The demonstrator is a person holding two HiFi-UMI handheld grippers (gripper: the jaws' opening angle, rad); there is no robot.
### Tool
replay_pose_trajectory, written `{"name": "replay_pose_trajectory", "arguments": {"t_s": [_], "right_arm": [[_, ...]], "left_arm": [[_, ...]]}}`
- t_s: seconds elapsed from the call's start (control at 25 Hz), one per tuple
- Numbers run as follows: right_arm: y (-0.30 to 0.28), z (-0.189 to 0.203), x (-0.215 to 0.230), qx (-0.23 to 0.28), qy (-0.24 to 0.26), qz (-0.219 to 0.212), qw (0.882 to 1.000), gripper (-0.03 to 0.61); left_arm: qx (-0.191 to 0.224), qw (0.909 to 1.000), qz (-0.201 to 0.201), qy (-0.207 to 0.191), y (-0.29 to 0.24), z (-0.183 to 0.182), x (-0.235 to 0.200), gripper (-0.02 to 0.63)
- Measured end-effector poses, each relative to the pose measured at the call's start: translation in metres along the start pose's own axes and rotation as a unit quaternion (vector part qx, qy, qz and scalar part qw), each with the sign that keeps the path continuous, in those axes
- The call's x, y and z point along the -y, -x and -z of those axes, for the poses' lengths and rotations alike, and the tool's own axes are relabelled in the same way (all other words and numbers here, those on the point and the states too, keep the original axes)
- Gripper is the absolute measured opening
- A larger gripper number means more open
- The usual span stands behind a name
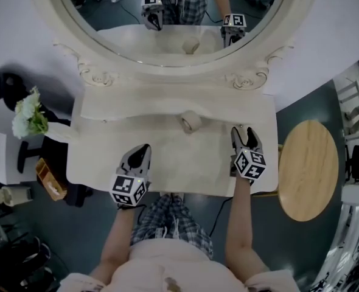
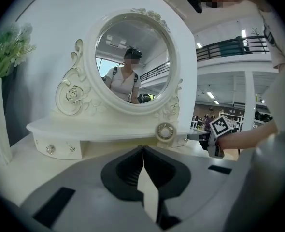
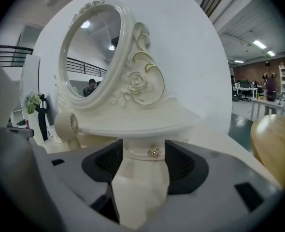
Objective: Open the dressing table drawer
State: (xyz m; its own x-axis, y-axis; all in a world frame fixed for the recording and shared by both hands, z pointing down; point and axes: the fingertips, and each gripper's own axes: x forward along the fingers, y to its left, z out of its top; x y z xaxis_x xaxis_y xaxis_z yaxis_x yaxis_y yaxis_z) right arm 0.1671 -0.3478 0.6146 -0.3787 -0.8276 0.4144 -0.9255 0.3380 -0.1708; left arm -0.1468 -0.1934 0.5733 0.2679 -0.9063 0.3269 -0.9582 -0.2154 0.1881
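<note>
The white dressing table [image 1: 106,163] carries a shelf under its oval mirror [image 1: 173,35]. A small drawer [image 3: 135,152] with a gold knob [image 3: 154,152] sits beneath the shelf's right end. My right gripper [image 3: 143,150] is open, level with that drawer front; the knob stands just ahead between the jaws, untouched by the pads. In the head view the right gripper [image 1: 243,130] points at the shelf's right end. My left gripper [image 1: 145,148] hovers over the tabletop's front left, shut on nothing [image 2: 142,149]. Another drawer [image 2: 55,149] sits under the shelf's left end.
A roll of tape [image 1: 190,121] lies under the shelf's middle. A vase of white flowers [image 1: 28,115] stands at the table's left end. A round wooden stool [image 1: 307,169] is to the right of the table. The person stands at the table's front edge.
</note>
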Motion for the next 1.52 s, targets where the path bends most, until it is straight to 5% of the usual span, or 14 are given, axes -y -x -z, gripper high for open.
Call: {"name": "replay_pose_trajectory", "arguments": {"t_s": [0.76, 1.52], "right_arm": [[-0.031, 0.025, 0.019, -0.053, 0.012, 0.037, 0.998, 0.110], [-0.014, 0.033, 0.017, -0.060, 0.004, 0.044, 0.997, 0.106]], "left_arm": [[-0.011, 0.9999, -0.009, 0.001, -0.006, 0.006, -0.009, 0.028], [-0.005, 1.0000, -0.005, 0.004, -0.005, 0.002, -0.002, 0.028]]}}
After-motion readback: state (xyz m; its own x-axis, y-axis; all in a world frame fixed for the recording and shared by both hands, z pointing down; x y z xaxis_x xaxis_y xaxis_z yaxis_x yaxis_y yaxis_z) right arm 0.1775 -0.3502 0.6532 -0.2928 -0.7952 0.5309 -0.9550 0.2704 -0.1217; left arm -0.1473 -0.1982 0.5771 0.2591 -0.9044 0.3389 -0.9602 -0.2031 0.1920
